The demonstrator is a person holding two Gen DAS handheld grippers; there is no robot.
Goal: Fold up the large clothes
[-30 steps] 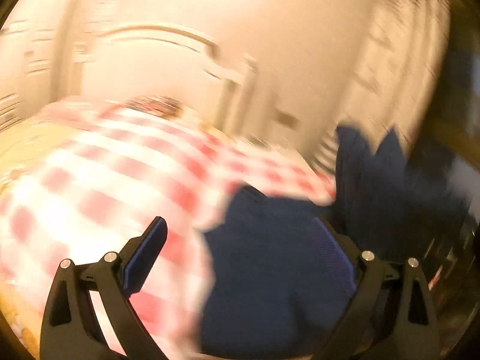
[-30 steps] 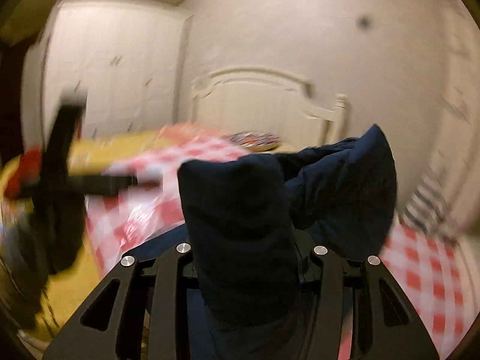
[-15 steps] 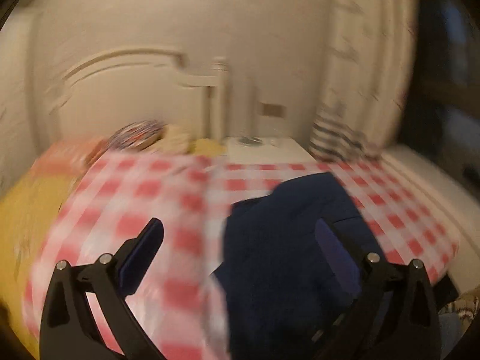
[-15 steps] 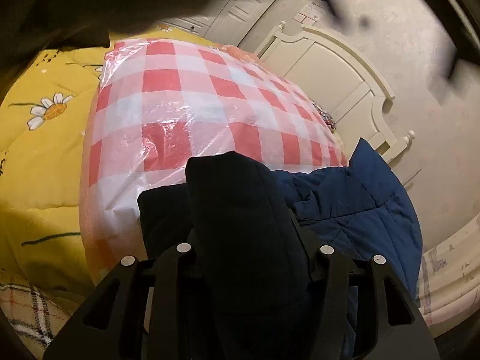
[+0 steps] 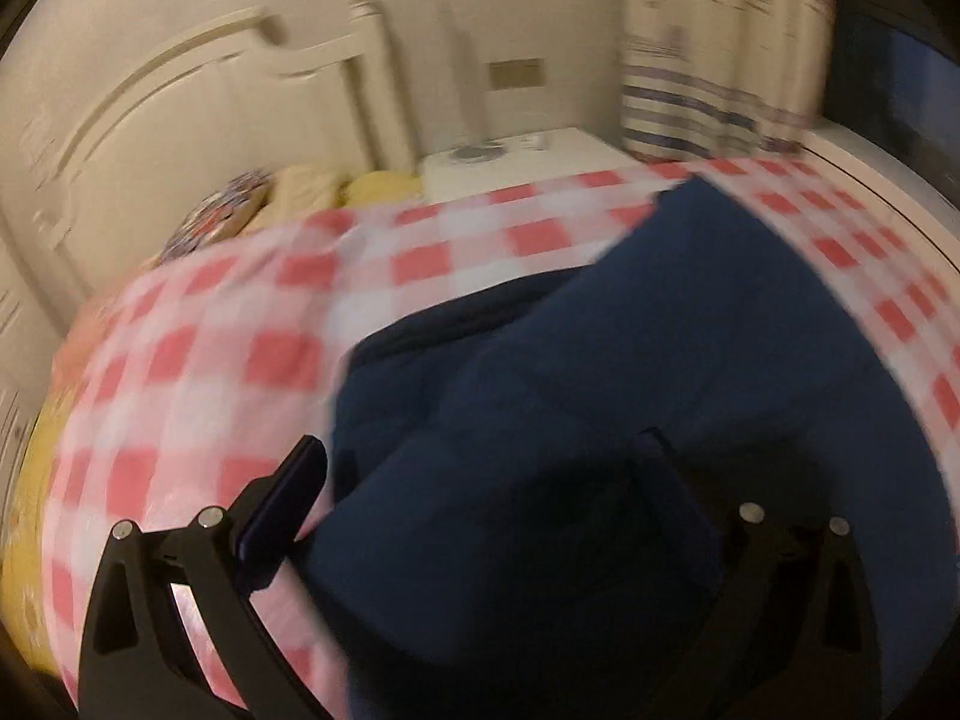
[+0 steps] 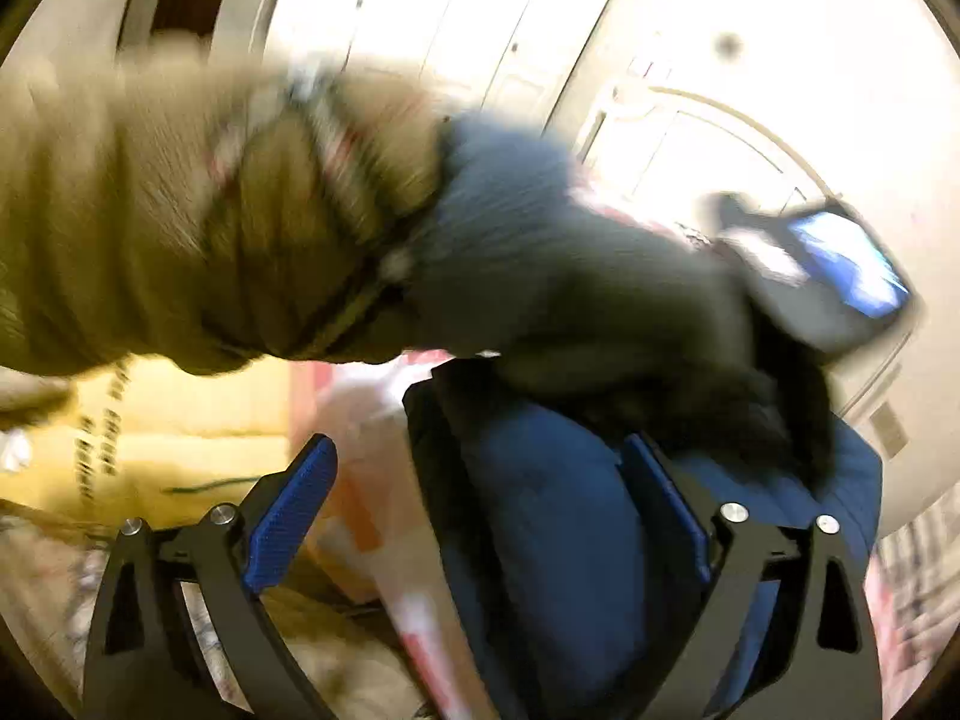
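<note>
While its jaws are opening with the navy quilted garment [image 6: 540, 516] loose between them, the right gripper [image 6: 480, 510] hangs over the bed. The left gripper [image 5: 480, 498] stands wide apart above that garment [image 5: 630, 390], spread on the red-checked cover [image 5: 198, 372] from six to one o'clock.

Each camera is sitting on its own gripper and looking down along the fingers [image 5: 282, 498], very close to the bed [image 5: 198, 372], and both are seeing the same blue coat [image 6: 540, 516].
</note>
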